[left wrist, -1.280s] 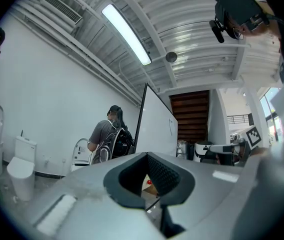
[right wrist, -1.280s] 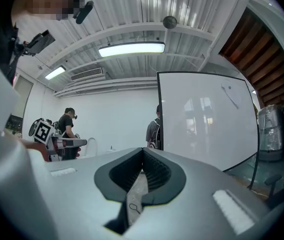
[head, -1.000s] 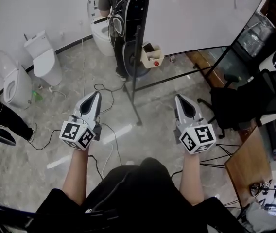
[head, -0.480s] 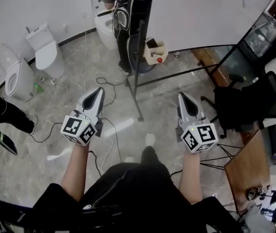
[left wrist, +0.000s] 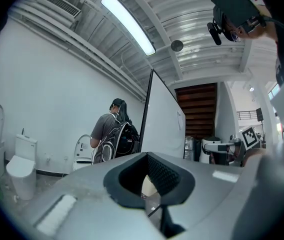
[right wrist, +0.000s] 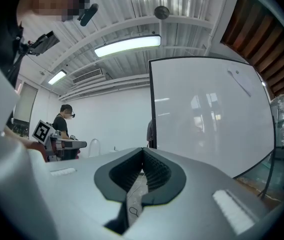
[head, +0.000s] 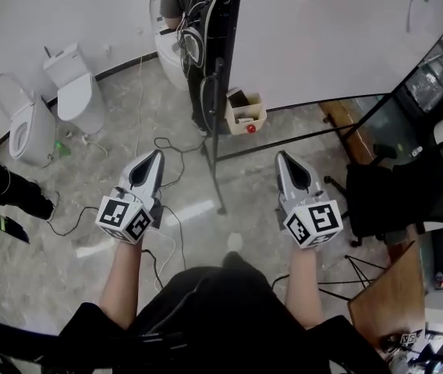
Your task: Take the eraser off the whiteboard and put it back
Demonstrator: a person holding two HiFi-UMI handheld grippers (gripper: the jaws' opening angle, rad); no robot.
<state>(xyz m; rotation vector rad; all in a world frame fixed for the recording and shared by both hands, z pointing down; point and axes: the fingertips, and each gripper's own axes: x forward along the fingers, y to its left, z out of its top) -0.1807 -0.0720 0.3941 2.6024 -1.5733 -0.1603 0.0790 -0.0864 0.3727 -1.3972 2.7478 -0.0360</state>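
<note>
- Two grippers, both empty: left gripper [head: 156, 154] and right gripper [head: 282, 157] are held level over the floor, jaws closed tip to tip with nothing between them.
- Whiteboard [head: 323, 29] stands ahead on its frame, well apart from both grippers.
- Eraser: probably the small pale thing [right wrist: 239, 82] high on the board's right part. It is too small to confirm its shape or which way it lies.
- Handling guess: light, with a stiff body and a soft felt face, likely stuck on by a magnet. Not fragile, and it should not deform under the pads.
- Grip: open the right jaws wide and take it across the two long edges of the body, not the felt.
- Removal: tilt one edge off first rather than sliding it, which could smear the board or slip the grip.
- Putting it back: bring it flat to the board and open the jaws only once it holds.
</note>
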